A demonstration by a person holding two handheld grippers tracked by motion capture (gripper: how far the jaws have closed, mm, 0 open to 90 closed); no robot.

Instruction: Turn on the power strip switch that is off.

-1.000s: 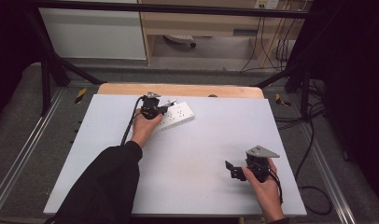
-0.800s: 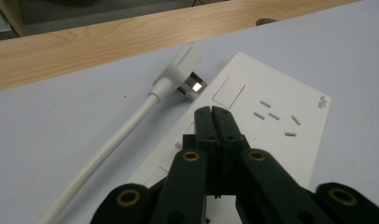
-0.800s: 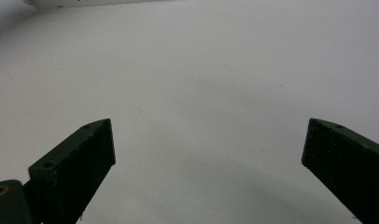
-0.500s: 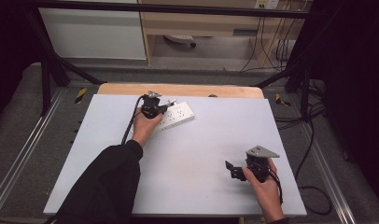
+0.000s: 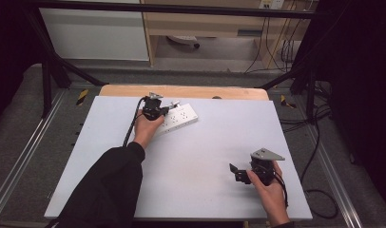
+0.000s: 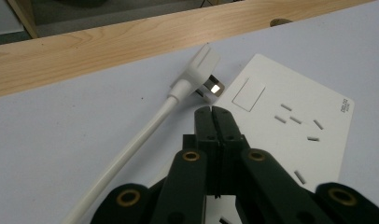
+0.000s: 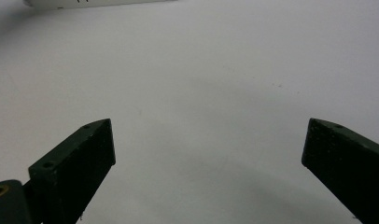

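White rectangular plastic power strip point(image 5: 180, 118) lies flat on the pale grey worktop point(image 5: 200, 156), in the upper middle of the high view, close to the light wooden strip point(image 5: 181, 91) that runs along the worktop's far edge. In the left gripper view the power strip point(image 6: 290, 126) fills the right half of the frame, its slotted sockets facing up. Just beside its near corner, at the upper centre of that view, rests a white angled plug point(image 6: 202, 70) with a bright metal prong, and its white round cable point(image 6: 131, 154) runs down toward the lower left corner.

The left gripper point(image 5: 155, 110) sits at the upper middle of the high view, held in the person's left hand point(image 5: 146, 127) with a black sleeve point(image 5: 105, 190) behind it. Its jaws are pressed together with nothing between them, the tips point(image 6: 213, 113) hovering over the edge of the power strip, just short of the plug; whether they touch the strip cannot be told.

The right gripper point(image 5: 238, 173) is at the lower right of the high view, well apart from the power strip, held in the right hand point(image 5: 272, 190). In the right gripper view its two black jaws stand wide apart over bare worktop point(image 7: 192, 93), holding nothing
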